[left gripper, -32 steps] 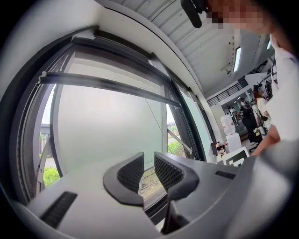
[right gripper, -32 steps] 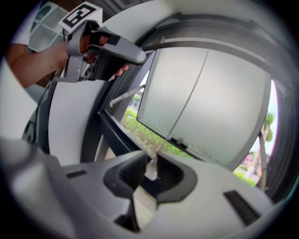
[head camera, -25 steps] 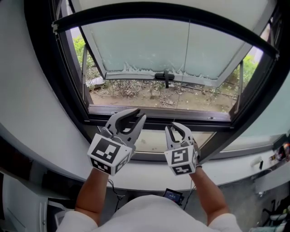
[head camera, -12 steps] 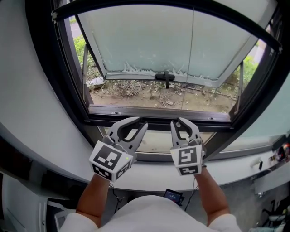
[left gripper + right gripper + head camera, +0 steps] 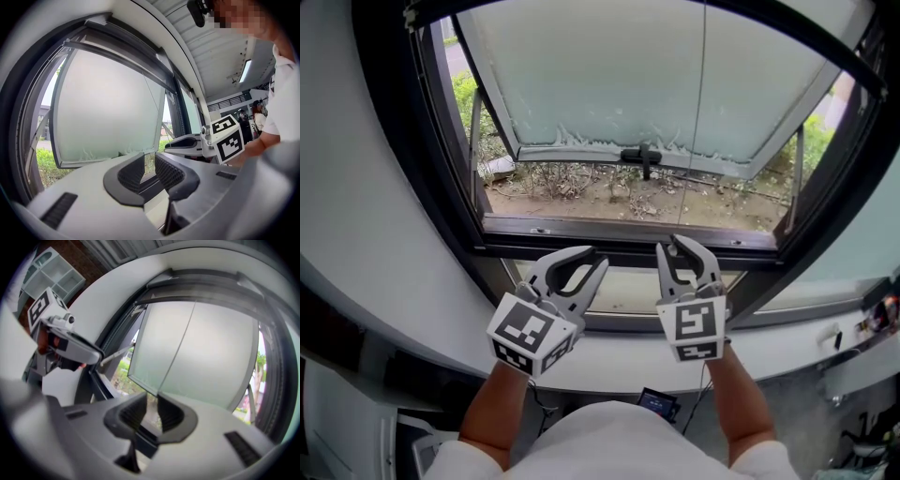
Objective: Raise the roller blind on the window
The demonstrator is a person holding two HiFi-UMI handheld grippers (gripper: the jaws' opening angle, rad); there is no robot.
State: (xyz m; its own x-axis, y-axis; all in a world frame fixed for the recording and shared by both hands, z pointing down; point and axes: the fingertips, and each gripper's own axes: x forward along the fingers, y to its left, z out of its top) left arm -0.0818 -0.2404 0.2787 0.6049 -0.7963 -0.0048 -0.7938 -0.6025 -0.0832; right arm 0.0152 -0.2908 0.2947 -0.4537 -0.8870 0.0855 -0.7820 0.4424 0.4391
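Right gripper (image 5: pixel 682 255) rose below cord (image 5: pixel 704 112), open sash (image 5: pixel 609 84) beyond.

The dark metal window frame (image 5: pixel 422 187) is cut off by the head view's top edge, and so is the upper part of the frosted, tilted-out glass pane (image 5: pixel 609 84). A thin pale vertical line (image 5: pixel 705 112) runs out of that edge too. Whether it is a cord or a seam cannot be told, nor whether its lower end reaches between the jaws of the right gripper (image 5: pixel 684 251). A small dark device with a bluish screen (image 5: pixel 659 403) is half covered by the white shirt (image 5: pixel 600 445). Small coloured items at the right edge (image 5: pixel 886 314) are too small to tell. In the right gripper view the white shelf unit (image 5: pixel 51 270) is blurred and cropped by the dark lens rim.
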